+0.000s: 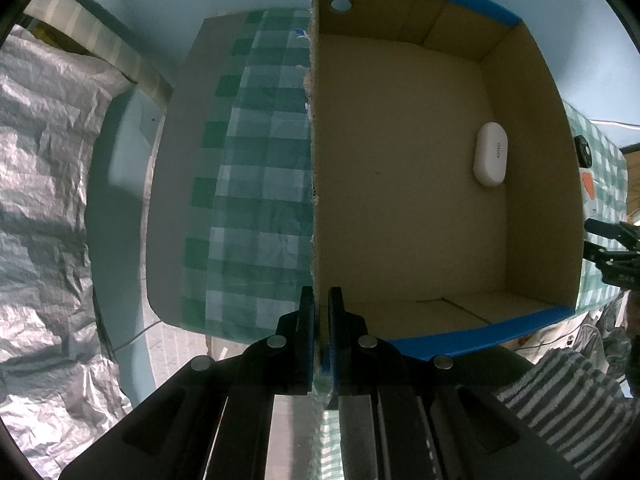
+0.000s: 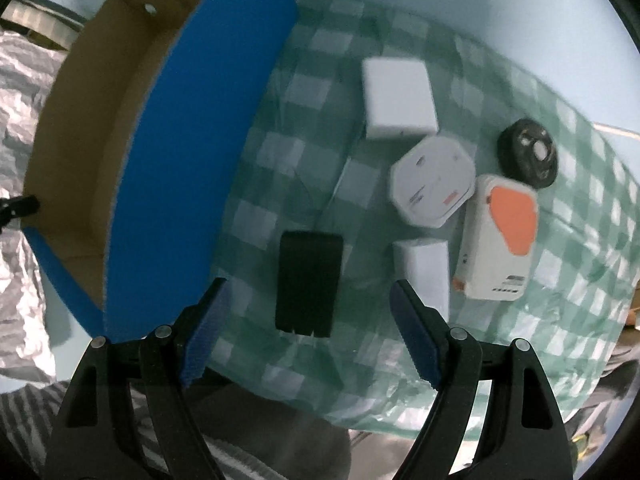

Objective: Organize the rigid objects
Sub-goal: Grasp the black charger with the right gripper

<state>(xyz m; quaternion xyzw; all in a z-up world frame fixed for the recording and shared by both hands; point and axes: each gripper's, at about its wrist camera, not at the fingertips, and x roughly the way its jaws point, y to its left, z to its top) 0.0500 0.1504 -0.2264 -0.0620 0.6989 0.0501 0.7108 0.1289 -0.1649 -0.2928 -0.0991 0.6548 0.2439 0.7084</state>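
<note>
Left gripper (image 1: pixel 319 300) clamped on box wall (image 1: pixel 313 160); right gripper (image 2: pixel 308 300) spread wide above black block (image 2: pixel 309 284), lower centre of frame. Block to be straddled squarely, white box (image 2: pixel 422 272) alongside avoided, jaws closed only once lowered

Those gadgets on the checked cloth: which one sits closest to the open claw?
The black block, lying between the right gripper's open fingers; the white ones lie farther off.
</note>
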